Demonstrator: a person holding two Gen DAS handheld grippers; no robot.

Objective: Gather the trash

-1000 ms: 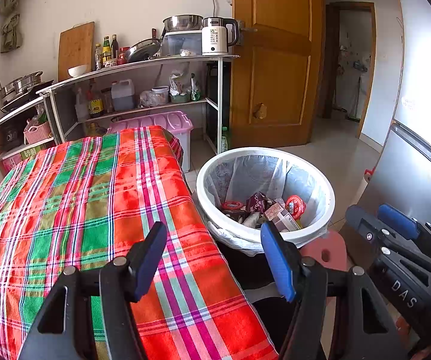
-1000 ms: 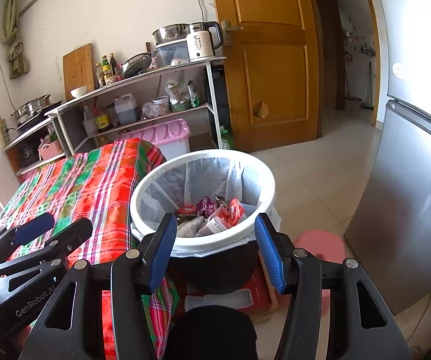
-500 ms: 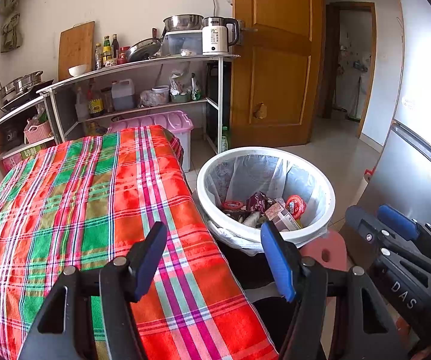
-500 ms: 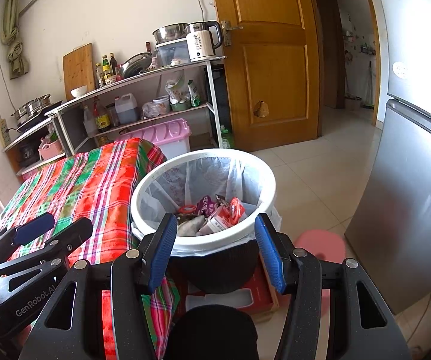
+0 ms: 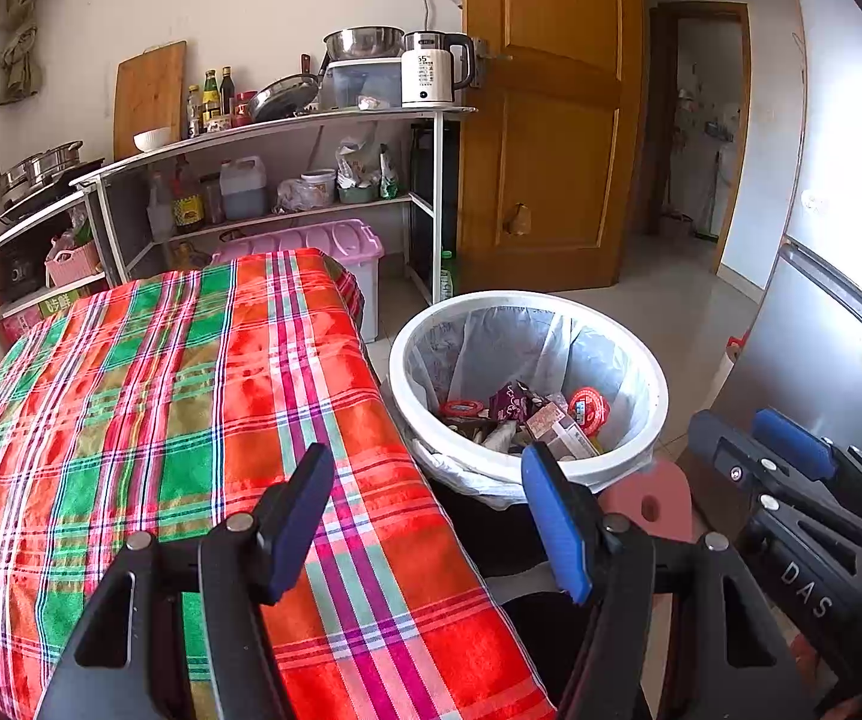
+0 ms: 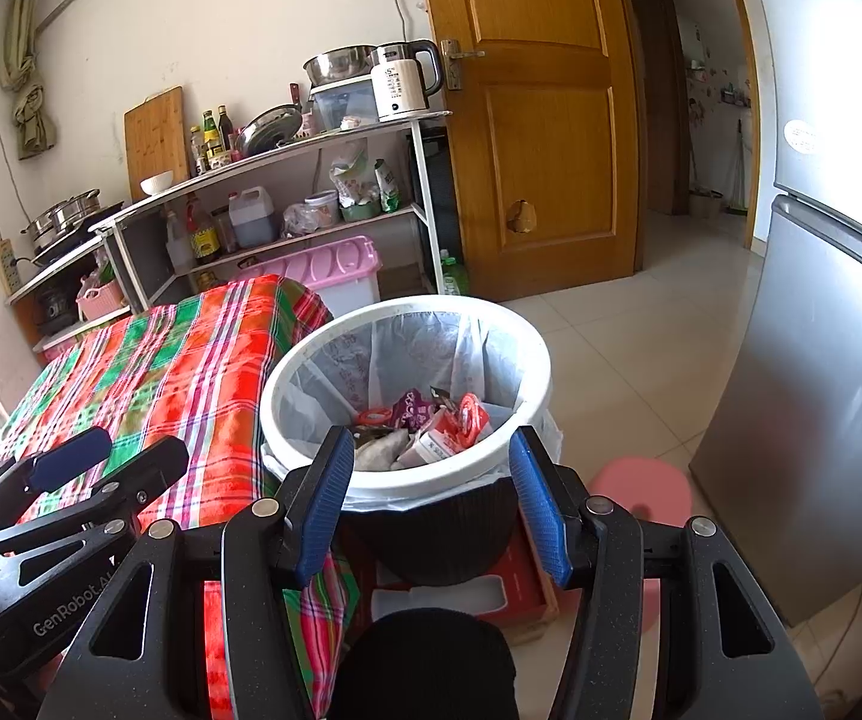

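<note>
Both claws wide and empty: left claw [image 5: 428, 513] over the bench [image 5: 149, 396], right claw [image 6: 428, 501] facing the bin [image 6: 407, 483]. Trash [image 6: 425, 429] sits inside. Careless swing could knock the bin, since it's perched on a box.

The right gripper [image 6: 428, 504] hangs with its blue-padded jaws spread wide and nothing between them, framing the near rim of the trash bin [image 6: 509, 330]. The bin is dark-walled with a white rim and a clear liner, and it holds a pile of trash [image 6: 425, 429]: red and purple wrappers and a grey crumpled piece. It stands on a red box [image 6: 515, 585] on the floor, just beside the bench [image 6: 149, 372] with its red and green plaid cloth. The left gripper [image 6: 71, 480] shows at lower left, over the cloth, its jaws apart. A pink stool [image 6: 641, 486] sits right of the bin, near the grey fridge [image 6: 821, 390].
</note>
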